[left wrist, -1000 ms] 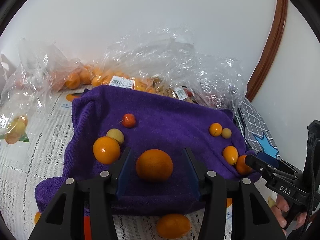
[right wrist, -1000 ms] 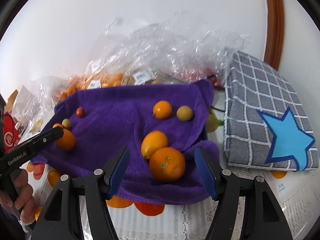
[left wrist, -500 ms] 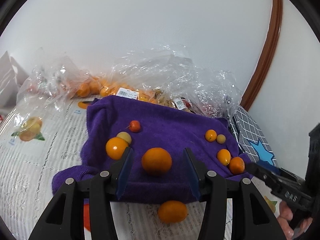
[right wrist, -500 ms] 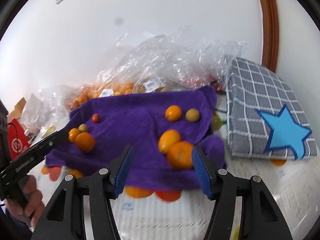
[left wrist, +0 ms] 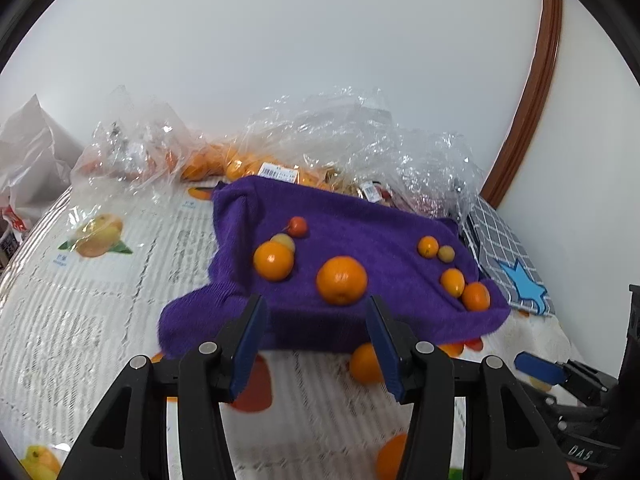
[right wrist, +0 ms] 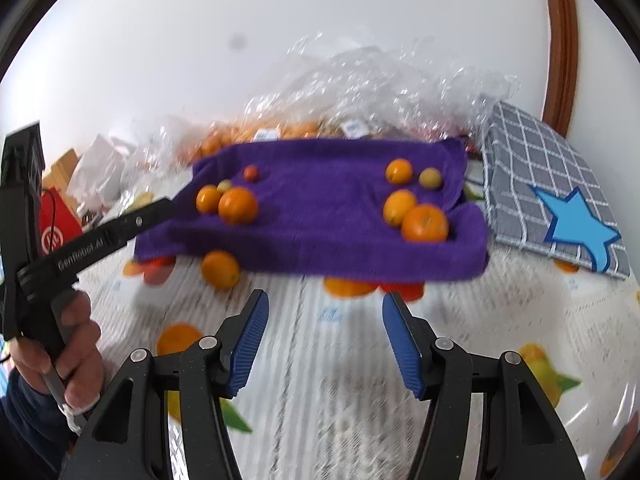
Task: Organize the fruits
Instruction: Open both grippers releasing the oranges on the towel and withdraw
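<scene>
A white lace tablecloth point(right wrist: 352, 360) printed with fruit runs back to a plain white wall point(left wrist: 320, 60), where clear bags point(left wrist: 360, 140) of fruit are heaped. The oranges point(left wrist: 341, 280) lie on a purple towel point(right wrist: 320, 208) beside a grey checked cushion point(right wrist: 532, 168). Both the left gripper point(left wrist: 316, 344) and the right gripper point(right wrist: 324, 340), whose jaws have just been closing, stand part-open and empty short of the towel.

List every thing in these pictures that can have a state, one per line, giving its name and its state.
left gripper: open, empty
right gripper: open, empty, jaws just narrowed
purple towel: spread out, rumpled, eight fruits on it
big orange: resting on the towel, free
loose orange: off the towel, on the tablecloth
plastic bags: crumpled, holding fruit
</scene>
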`<action>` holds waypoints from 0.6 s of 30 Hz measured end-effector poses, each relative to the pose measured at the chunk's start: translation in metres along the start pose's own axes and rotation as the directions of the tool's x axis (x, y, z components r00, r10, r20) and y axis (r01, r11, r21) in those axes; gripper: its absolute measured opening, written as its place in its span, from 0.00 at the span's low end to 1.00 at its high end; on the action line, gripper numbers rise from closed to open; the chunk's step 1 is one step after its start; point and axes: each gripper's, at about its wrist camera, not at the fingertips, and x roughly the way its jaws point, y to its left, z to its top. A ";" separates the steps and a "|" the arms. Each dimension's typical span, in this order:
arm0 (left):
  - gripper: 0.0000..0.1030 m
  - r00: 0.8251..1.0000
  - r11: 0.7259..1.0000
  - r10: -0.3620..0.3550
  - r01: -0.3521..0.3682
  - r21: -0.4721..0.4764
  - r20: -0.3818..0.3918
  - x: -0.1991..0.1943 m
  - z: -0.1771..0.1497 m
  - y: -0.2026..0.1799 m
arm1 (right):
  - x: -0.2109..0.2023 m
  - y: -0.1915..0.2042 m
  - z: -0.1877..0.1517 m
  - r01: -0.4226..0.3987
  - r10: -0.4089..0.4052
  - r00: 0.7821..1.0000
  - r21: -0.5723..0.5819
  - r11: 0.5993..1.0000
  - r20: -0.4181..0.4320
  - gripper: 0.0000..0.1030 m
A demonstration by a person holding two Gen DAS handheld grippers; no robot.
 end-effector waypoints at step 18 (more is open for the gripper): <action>0.50 0.997 0.998 0.031 -0.035 -0.049 -0.067 -0.007 -0.004 0.025 | 0.022 0.067 -0.021 -0.225 0.218 0.970 -0.060 0.972 -0.110 0.55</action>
